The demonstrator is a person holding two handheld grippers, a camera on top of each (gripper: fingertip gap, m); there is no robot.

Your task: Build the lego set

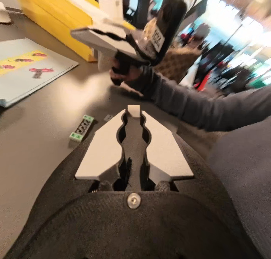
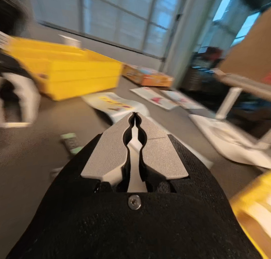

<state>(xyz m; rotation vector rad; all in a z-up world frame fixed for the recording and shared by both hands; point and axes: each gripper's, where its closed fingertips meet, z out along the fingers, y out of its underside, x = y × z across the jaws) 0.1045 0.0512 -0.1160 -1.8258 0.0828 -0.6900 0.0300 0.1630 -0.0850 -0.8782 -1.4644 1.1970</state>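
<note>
The left claw pinches a small white block; squeeze it steady. The right claw is clenched tight, holding nothing.

A white block, a grey brick (pale green ends), a yellow bin, a grey-brown table.

Left gripper pinches a small white block right at its tips, both pads tight on it. Green-ended gray brick lies on the table around 9 o'clock; other gripper, hand-held, hangs at 12.
</note>
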